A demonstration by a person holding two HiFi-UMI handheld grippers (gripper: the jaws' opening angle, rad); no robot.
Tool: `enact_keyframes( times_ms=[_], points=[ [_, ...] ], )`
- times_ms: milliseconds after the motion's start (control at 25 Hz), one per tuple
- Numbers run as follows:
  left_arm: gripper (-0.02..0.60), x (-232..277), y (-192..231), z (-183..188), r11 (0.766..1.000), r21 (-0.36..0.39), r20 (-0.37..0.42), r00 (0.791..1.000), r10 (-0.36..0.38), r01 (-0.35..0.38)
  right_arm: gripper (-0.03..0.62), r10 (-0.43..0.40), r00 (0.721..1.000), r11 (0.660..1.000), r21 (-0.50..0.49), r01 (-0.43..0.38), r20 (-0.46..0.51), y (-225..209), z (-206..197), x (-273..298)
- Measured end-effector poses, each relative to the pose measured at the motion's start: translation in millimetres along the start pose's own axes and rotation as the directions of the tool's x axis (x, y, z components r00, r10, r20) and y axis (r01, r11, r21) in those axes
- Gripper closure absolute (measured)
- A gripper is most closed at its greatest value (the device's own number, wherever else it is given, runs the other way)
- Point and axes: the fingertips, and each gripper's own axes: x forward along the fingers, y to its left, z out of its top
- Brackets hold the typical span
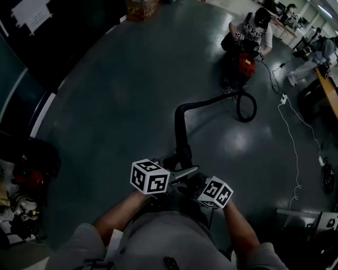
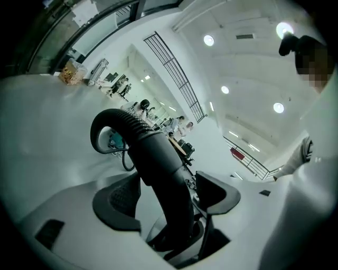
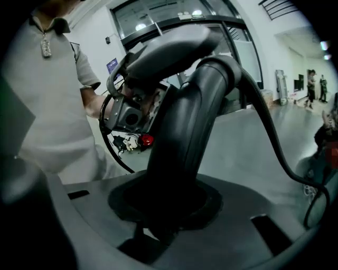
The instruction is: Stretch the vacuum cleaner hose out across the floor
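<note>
The black vacuum hose (image 1: 183,132) rises off the dark floor from a loop (image 1: 246,106) beside the red vacuum cleaner (image 1: 244,64) and comes up to both grippers. My left gripper (image 2: 168,198) is open, its pads (image 2: 119,203) standing clear on either side of the hose's smooth end tube (image 2: 163,174); the ribbed part (image 2: 124,120) arches away beyond. My right gripper (image 3: 163,203) is shut on the same rigid tube (image 3: 185,132), close to the left gripper (image 3: 134,113). In the head view the left gripper (image 1: 179,173) and right gripper (image 1: 196,183) sit side by side near my body.
A person (image 1: 252,30) crouches behind the vacuum cleaner. A white cable (image 1: 296,158) runs over the floor at the right, near a wooden table edge (image 1: 328,89). Another person (image 1: 317,52) is at the far right. Clutter (image 1: 26,182) lies at the left, a cardboard box (image 1: 141,8) far back.
</note>
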Motion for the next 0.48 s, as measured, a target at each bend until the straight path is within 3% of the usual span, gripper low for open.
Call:
enact_keyframes(
  times_ms=[80, 200, 360, 480],
  points=[
    [0.262, 6, -9, -1, 1.000, 0.013, -0.006, 1.000, -0.017, 0.017, 0.476, -0.053, 0.998, 0.998, 0.032, 0.052, 0.026, 15, 1, 3],
    [0.264, 19, -32, -8, 0.993, 0.097, -0.058, 0.997, -0.057, 0.063, 0.476, -0.157, 0.984, 0.985, 0.088, 0.149, 0.087, 31, 2, 1],
    [0.290, 22, -61, -29, 0.972, 0.177, -0.161, 0.978, -0.129, 0.157, 0.474, -0.330, 0.933, 0.936, 0.181, 0.303, 0.141, 42, 1, 2],
    [0.299, 24, -81, -54, 0.948, 0.251, -0.238, 0.962, -0.135, 0.195, 0.474, -0.465, 0.877, 0.875, 0.215, 0.434, 0.121, 50, -16, 1]
  ],
)
